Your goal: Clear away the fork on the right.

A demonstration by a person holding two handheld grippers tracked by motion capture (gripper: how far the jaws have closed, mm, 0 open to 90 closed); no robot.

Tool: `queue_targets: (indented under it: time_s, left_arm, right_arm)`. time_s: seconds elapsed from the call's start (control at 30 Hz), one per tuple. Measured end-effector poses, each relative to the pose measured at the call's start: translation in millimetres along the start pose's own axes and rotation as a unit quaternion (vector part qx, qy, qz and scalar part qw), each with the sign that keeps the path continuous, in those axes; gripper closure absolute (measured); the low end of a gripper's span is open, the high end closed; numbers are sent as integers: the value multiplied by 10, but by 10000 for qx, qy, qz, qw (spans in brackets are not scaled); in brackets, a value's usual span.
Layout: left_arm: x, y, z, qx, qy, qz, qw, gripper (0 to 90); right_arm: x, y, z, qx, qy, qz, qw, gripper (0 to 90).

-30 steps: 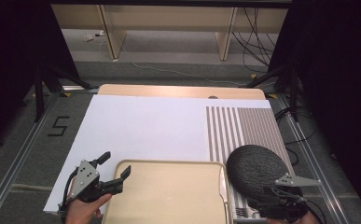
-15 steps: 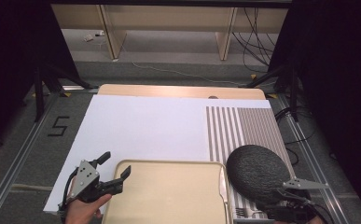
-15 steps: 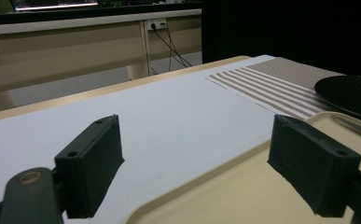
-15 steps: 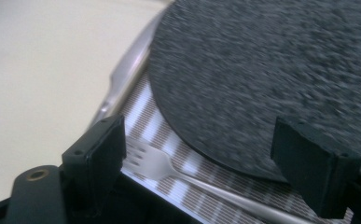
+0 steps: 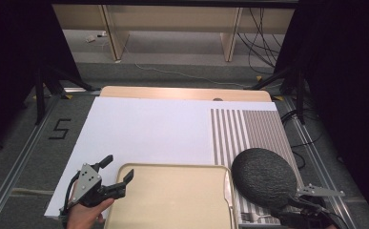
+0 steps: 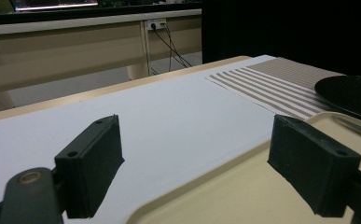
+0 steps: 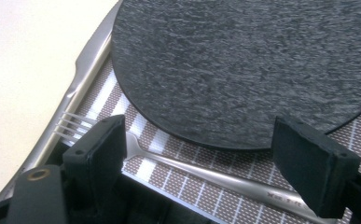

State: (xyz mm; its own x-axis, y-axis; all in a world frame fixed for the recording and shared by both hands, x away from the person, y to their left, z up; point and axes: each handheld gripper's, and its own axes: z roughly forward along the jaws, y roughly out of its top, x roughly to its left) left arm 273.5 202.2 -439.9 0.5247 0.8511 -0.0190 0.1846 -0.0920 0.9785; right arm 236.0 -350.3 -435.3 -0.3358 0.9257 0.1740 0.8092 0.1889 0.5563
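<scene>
Item: slim silver metal fork (image 7: 206,177), flat on the brown-and-white striped placemat (image 5: 249,133), at the desk's near right corner. Long axis crosswise between the jaws of the right gripper (image 7: 211,163), tines toward the beige plastic tray (image 5: 172,200), handle under the near rim of the round dark slate plate (image 5: 263,176). Right gripper: wide, empty, nearer. Left gripper (image 5: 117,174): wide, empty, astride the tray's left corner.

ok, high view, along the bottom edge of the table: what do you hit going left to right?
left gripper → beige tray → knife on the tray's right rim → fork on the striped mat → dark round plate → right gripper
</scene>
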Motion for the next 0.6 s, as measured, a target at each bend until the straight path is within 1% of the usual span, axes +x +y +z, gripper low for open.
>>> queue_targets:
  time_s: [0.03,0.07,0.1,0.13,0.17,0.2,0.23,0.27,0.37,0.43,0.47,0.57,0.6]
  left_arm:
    - [1,0,-1,0,2,-3,10000,171]
    - [3,1,-1,-4,2,-2,10000,171]
    - [4,1,-2,-3,3,-4,10000,170]
    - [4,1,-1,-6,2,-9,10000,171]
    - [4,1,-1,-9,0,-8,10000,171]
    - [2,1,-1,-5,-1,-3,10000,170]
    - [0,1,-1,-4,-3,-3,10000,171]
    - [-2,1,-2,-1,1,-1,10000,170]
    - [0,1,0,-2,-2,0,10000,170]
    - [2,0,0,1,2,0,10000,171]
    - [2,0,1,0,3,-1,10000,171]
    - [-2,0,4,1,-15,-3,10000,170]
    - [-3,-1,7,4,-25,0,10000,170]
  right_arm:
    - [-12,-2,-10,8,-35,-66,10000,196]
    - [-28,-4,-9,-25,-10,-133,9999,196]
    - [-12,-14,-17,20,-22,44,10000,196]
    - [-30,-18,-9,-4,-56,-42,10000,196]
    - [-22,-25,-6,25,-58,59,10000,195]
    - [-25,-26,-11,99,-78,70,9999,194]
    - [-31,-31,-14,138,-99,52,9998,193]
    - [-60,-35,-5,77,-152,-118,9998,190]
    - [-47,-38,3,53,-147,-35,9999,188]
    - [-60,-43,4,80,-165,-62,9998,188]
    - [-55,-43,10,106,-201,-12,9997,188]
    - [-76,-48,10,128,-178,-2,9998,190]
    - [-61,-51,11,155,-218,152,9995,191]
